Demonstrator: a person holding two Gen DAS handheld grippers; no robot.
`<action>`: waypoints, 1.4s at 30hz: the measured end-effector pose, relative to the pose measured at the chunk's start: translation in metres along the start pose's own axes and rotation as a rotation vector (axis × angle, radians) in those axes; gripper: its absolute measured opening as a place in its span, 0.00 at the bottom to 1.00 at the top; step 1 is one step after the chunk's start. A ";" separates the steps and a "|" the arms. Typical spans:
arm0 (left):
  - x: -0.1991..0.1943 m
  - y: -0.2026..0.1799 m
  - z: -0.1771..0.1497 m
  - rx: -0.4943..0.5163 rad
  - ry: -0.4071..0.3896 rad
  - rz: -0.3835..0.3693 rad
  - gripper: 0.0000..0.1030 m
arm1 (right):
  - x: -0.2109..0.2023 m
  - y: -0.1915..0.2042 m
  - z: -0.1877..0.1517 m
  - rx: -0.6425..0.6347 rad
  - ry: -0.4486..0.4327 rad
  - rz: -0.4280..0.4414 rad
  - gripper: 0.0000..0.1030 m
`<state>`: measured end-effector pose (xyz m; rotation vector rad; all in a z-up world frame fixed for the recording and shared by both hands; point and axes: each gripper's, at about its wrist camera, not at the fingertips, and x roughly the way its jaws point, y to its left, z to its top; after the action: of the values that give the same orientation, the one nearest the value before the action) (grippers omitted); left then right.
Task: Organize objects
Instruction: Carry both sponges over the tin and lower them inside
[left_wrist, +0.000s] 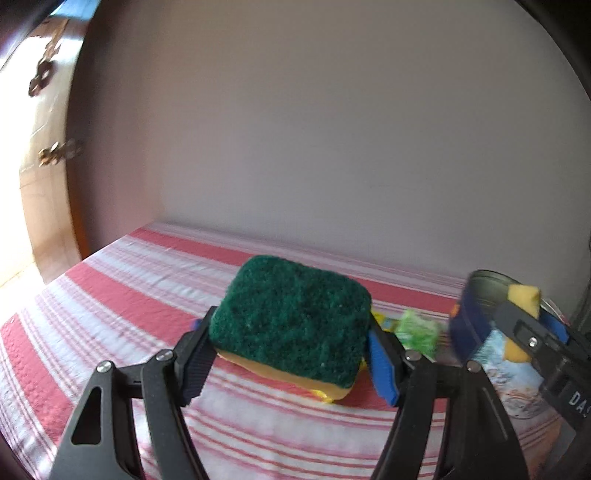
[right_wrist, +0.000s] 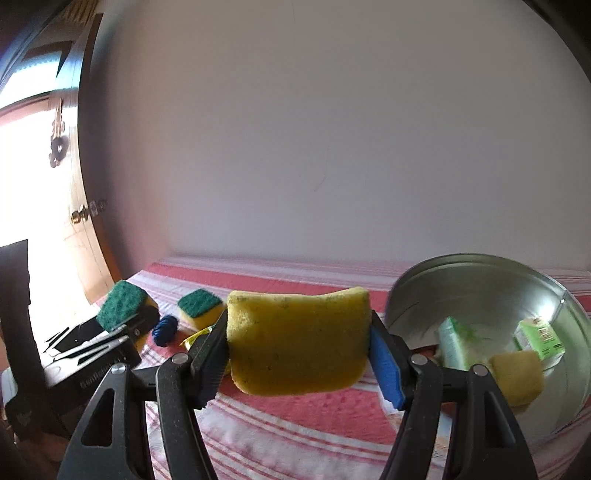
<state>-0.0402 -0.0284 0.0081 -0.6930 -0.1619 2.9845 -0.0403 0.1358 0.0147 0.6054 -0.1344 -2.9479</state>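
My left gripper (left_wrist: 291, 354) is shut on a green-topped yellow sponge (left_wrist: 291, 317), held just above the striped bed; it also shows in the right wrist view (right_wrist: 123, 304). My right gripper (right_wrist: 297, 350) is shut on a yellow sponge (right_wrist: 297, 343), held up left of a round metal tin (right_wrist: 480, 280). The tin holds another yellow sponge (right_wrist: 517, 380) and two green-white packets (right_wrist: 454, 343). In the left wrist view the tin (left_wrist: 480, 295) and the right gripper's sponge (left_wrist: 524, 295) are at the right.
On the red-and-white striped bedcover (right_wrist: 295, 424) lie another green-topped sponge (right_wrist: 201, 302), a blue ball of yarn (right_wrist: 165, 328) and a yellow wrapper (right_wrist: 195, 338). A green scrubber (left_wrist: 419, 332) lies behind the left gripper. A plain wall stands behind; a wooden door (left_wrist: 44, 184) is at the left.
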 end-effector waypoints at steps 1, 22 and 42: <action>-0.002 -0.005 0.000 0.009 -0.003 -0.006 0.70 | -0.002 -0.004 0.001 0.002 -0.008 -0.006 0.68; 0.011 -0.136 0.006 0.130 0.019 -0.192 0.70 | -0.030 -0.130 0.012 0.109 -0.055 -0.240 0.68; 0.028 -0.224 -0.004 0.228 0.078 -0.269 0.70 | -0.015 -0.194 0.012 0.129 0.037 -0.418 0.68</action>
<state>-0.0530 0.1973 0.0185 -0.6971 0.0832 2.6605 -0.0526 0.3298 0.0096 0.7908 -0.2195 -3.3469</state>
